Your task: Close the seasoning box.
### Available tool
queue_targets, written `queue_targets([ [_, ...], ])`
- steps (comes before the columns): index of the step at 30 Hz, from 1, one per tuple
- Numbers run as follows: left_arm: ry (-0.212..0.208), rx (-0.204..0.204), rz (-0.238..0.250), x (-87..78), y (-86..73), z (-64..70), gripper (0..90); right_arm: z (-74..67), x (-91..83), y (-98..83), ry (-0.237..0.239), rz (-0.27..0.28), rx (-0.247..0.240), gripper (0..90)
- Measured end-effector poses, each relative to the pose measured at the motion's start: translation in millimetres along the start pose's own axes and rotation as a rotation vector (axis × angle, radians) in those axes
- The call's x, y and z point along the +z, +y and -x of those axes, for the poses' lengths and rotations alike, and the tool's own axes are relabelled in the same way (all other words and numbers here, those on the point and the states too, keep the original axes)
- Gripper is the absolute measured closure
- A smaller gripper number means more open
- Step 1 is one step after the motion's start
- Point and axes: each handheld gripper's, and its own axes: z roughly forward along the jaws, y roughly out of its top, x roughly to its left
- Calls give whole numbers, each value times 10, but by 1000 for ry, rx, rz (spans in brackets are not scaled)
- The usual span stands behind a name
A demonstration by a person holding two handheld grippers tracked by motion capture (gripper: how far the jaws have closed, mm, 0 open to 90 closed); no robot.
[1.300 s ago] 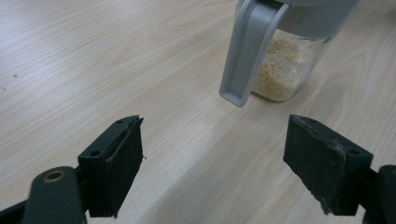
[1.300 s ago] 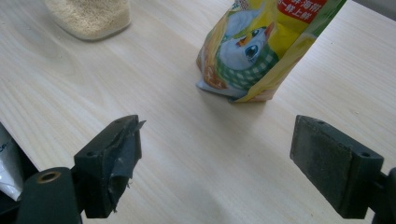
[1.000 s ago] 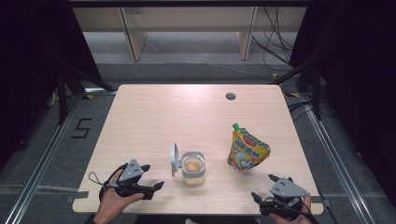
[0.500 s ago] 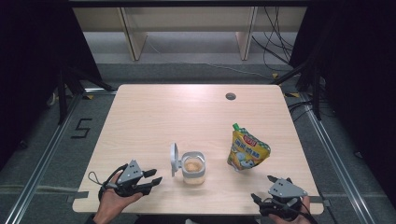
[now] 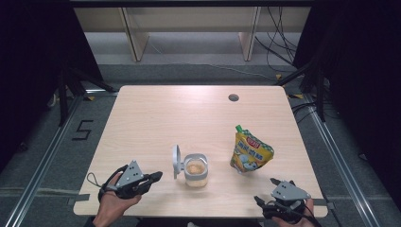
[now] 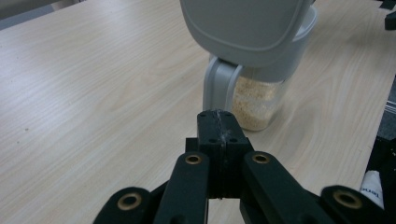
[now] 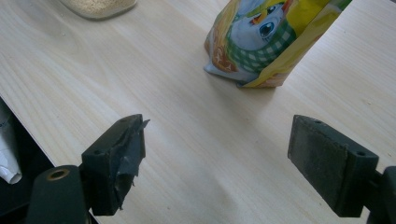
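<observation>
A light wooden table [image 5: 156, 118] carries two things near its front edge: a small clear jar [image 5: 195, 170] of pale, crumbly contents with its grey flip lid [image 5: 176, 161] standing open on the jar's left side, and a yellow spouted pouch [image 5: 250, 152] with a green cap, standing upright to the jar's right and well apart from it.

The left gripper [image 5: 152, 178] is held low over the front left of the table in the person's left hand [image 5: 116, 201], and its jaws are pressed flat together with nothing between them. It points toward the jar from the left. In the left gripper view the closed tips [image 6: 218, 126] sit just short of the lid's grey hinge post [image 6: 220, 88], near it but apart, with the raised lid [image 6: 243, 23] looming above and the grainy fill [image 6: 254, 105] visible through the clear wall behind the hinge.

The right gripper [image 5: 279, 198] sits at the front right corner, its jaws spread wide and empty. In the right gripper view the left pad [image 7: 119, 154] has ragged, torn tape along its edge, and the right pad [image 7: 329, 158] stands far across from it. The pouch [image 7: 271, 37], printed with a cartoon figure in a green checked scarf, stands beyond the open gap, well ahead of both pads, on bare tabletop. The bottom of the jar [image 7: 98, 7] shows at the upper left corner of that view
</observation>
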Motion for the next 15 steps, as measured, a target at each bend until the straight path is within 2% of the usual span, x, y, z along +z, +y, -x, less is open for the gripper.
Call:
queue_targets([
  [2, 3, 12, 1, -14, 38, -12, 892, 1, -1, -1, 0, 3, 4, 200],
  [4, -13, -5, 19, -19, 83, -7, 892, 2, 3, -3, 2, 3, 6, 200],
  [5, -5, -7, 19, -24, 102, 3, 892, 4, 4, -6, 3, 1, 3, 200],
  [6, -11, 10, 19, -27, 119, -6, 893, 7, 6, -8, 2, -1, -1, 200],
  [7, -7, -9, 20, -32, 140, 14, 893, 6, 8, -9, 2, -2, 1, 200],
  [9, -9, 19, 23, -43, 183, 7, 893, 3, 8, -9, 5, -4, 8, 200],
  [11, -15, 24, 37, -35, 218, 20, 893, 4, 14, -10, 5, -6, 1, 200],
  [12, -20, 46, 31, -35, 233, 12, 893, 7, 20, -9, 10, -4, -10, 200],
  [13, -16, 26, 31, -30, 237, 29, 893, 3, 22, -7, 8, -3, -7, 200],
  [15, -18, 36, 25, -14, 259, 36, 893, 3, 20, -7, 7, -3, -7, 200],
])
